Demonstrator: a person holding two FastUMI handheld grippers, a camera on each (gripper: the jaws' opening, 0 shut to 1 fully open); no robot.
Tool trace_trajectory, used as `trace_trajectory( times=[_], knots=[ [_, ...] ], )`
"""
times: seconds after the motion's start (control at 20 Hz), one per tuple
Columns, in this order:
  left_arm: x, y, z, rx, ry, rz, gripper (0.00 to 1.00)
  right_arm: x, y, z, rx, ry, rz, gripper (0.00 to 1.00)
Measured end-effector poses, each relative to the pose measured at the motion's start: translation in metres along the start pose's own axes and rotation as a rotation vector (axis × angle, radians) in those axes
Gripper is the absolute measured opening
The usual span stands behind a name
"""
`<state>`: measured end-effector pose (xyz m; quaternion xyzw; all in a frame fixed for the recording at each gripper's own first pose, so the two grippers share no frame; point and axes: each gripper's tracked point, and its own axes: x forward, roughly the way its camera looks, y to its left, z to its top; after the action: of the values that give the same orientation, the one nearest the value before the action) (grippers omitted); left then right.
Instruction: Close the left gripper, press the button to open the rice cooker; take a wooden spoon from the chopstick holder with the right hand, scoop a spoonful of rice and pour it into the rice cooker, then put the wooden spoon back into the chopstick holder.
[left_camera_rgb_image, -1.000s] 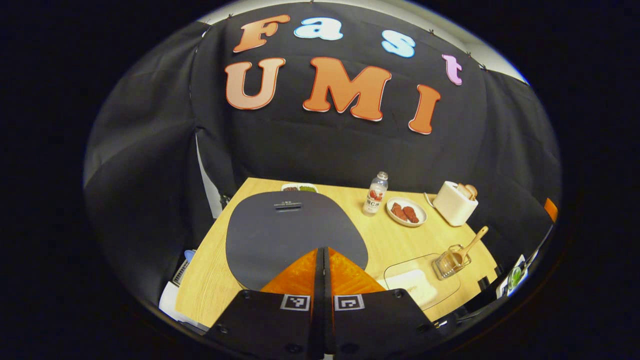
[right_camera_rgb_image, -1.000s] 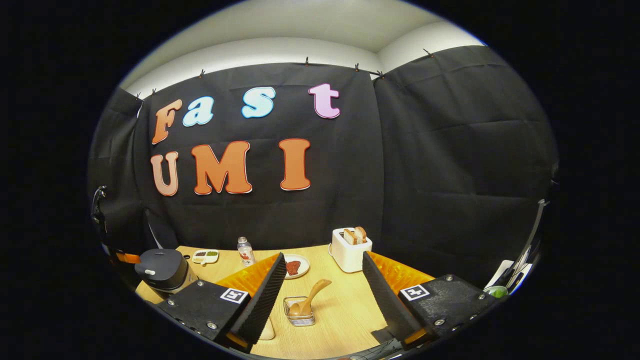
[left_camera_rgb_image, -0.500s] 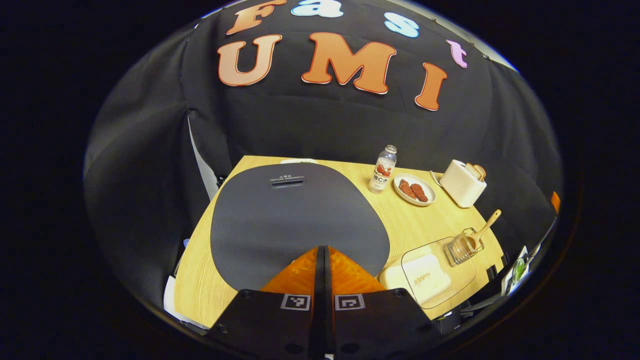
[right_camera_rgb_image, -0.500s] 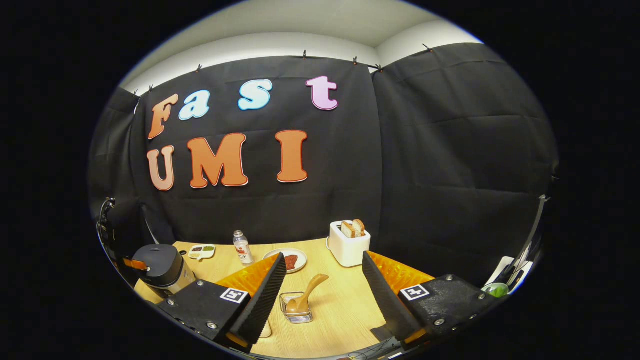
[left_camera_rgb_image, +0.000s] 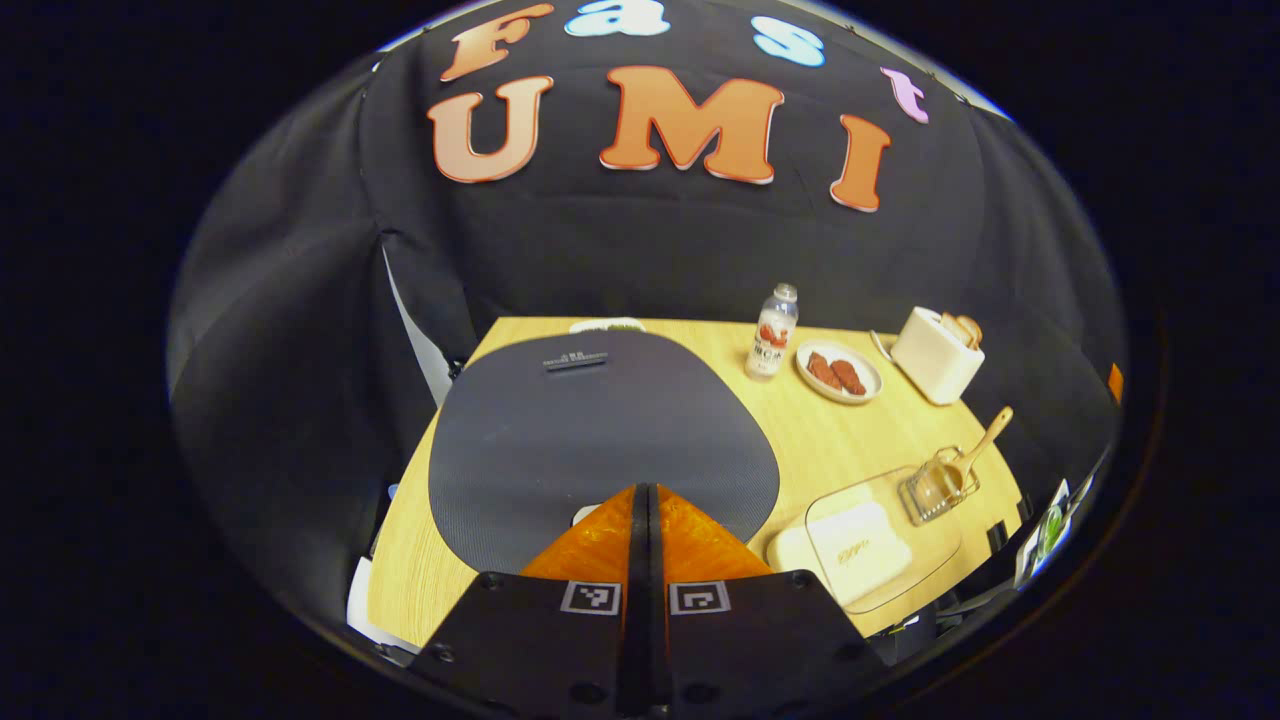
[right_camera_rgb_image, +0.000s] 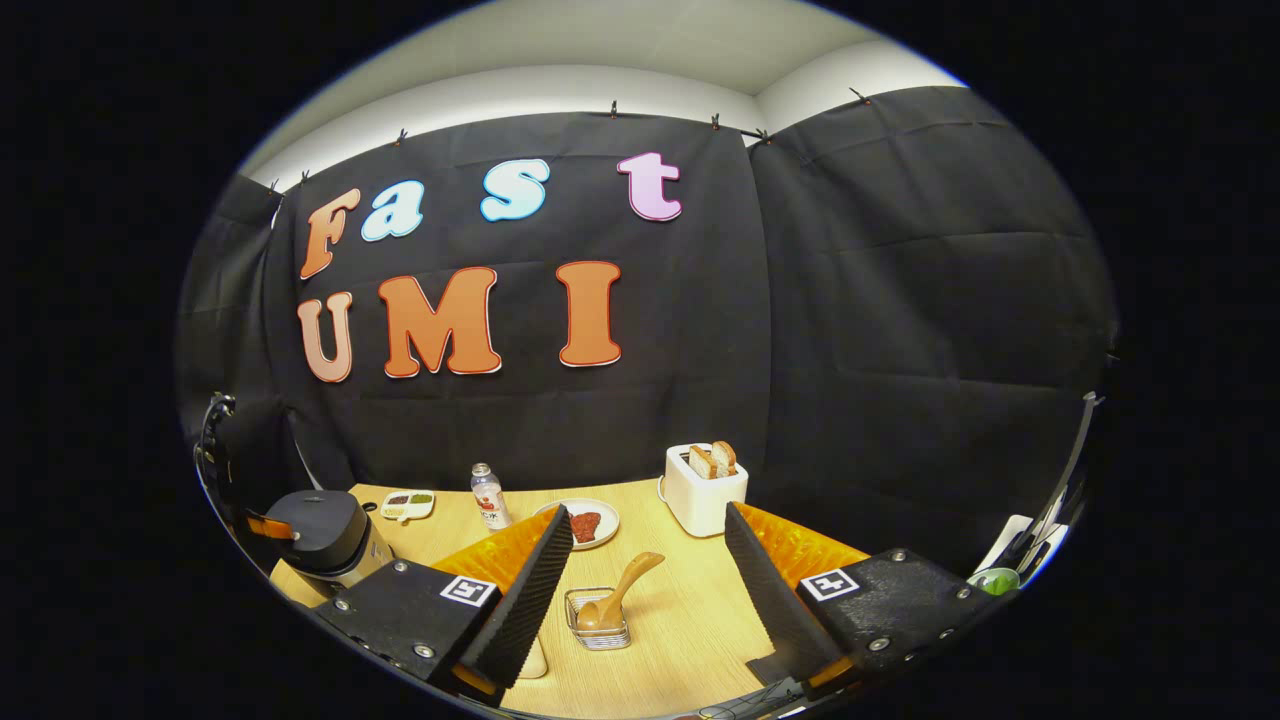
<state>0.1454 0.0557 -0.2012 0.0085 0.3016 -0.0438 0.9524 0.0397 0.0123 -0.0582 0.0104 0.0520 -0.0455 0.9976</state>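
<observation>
One hand-held gripper (left_camera_rgb_image: 645, 500) (left) above rice cooker (left_camera_rgb_image: 600, 440)

Black gripper (left_camera_rgb_image: 645, 490) bodies with round screws, square black-and-white markers, and ridged fingers (right_camera_rgb_image: 535, 585).

In the left gripper view, the rice cooker's (left_camera_rgb_image: 600, 440) near rim and most of its button are hidden behind the left gripper's (left_camera_rgb_image: 645, 500) fingertips. A small dish (left_camera_rgb_image: 607, 324) beyond the lid is mostly covered by it. In the right gripper view, a pale container (right_camera_rgb_image: 535, 660) is largely concealed behind the right gripper's (right_camera_rgb_image: 650, 560) nearer finger.
</observation>
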Motion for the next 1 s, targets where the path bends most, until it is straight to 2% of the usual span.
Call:
trace_trajectory(
  times=[0.1, 0.2, 0.25, 0.3, 0.4, 0.55, 0.6, 0.65, 0.75, 0.8, 0.95, 1.0],
  knots=[
    [-0.024, -0.001, 0.046, -0.016, -0.122, 0.000, 0.00, 0.001, 0.003, 0.003, 0.011, -0.007, 0.007, 0.95],
    [-0.051, 0.000, 0.081, -0.004, -0.234, 0.009, 0.04, 0.002, 0.006, 0.003, 0.016, -0.010, 0.011, 0.95],
    [-0.070, 0.000, 0.096, -0.005, -0.279, 0.012, 0.01, 0.002, 0.006, 0.004, 0.014, -0.013, 0.012, 0.95],
    [-0.083, 0.001, 0.109, -0.008, -0.323, 0.011, 0.04, 0.001, 0.005, 0.005, 0.011, -0.018, 0.010, 0.95],
    [-0.100, 0.005, 0.122, -0.008, -0.396, 0.029, 0.04, 0.002, 0.004, 0.003, 0.010, -0.021, 0.007, 0.95],
    [-0.124, 0.012, 0.130, 0.010, -0.461, 0.065, 0.04, 0.007, -0.001, -0.009, 0.004, -0.008, -0.003, 0.95],
    [-0.130, 0.013, 0.134, 0.005, -0.476, 0.069, 0.07, 0.010, -0.003, -0.015, -0.001, 0.000, -0.008, 0.95],
    [-0.137, 0.017, 0.137, -0.004, -0.490, 0.075, 0.04, 0.013, -0.004, -0.020, -0.002, 0.009, -0.011, 0.95],
    [-0.147, 0.025, 0.141, -0.020, -0.517, 0.095, 0.07, 0.021, -0.005, -0.034, 0.014, 0.032, -0.006, 0.95],
    [-0.150, 0.028, 0.142, -0.022, -0.523, 0.100, 0.06, 0.027, -0.005, -0.042, 0.023, 0.044, -0.002, 1.00],
    [-0.168, 0.041, 0.142, -0.026, -0.536, 0.142, 0.06, 0.045, -0.001, -0.067, 0.034, 0.089, 0.018, 1.00],
    [-0.172, 0.045, 0.143, -0.030, -0.540, 0.150, 0.18, 0.053, 0.002, -0.075, 0.043, 0.107, 0.026, 1.00]
  ],
)
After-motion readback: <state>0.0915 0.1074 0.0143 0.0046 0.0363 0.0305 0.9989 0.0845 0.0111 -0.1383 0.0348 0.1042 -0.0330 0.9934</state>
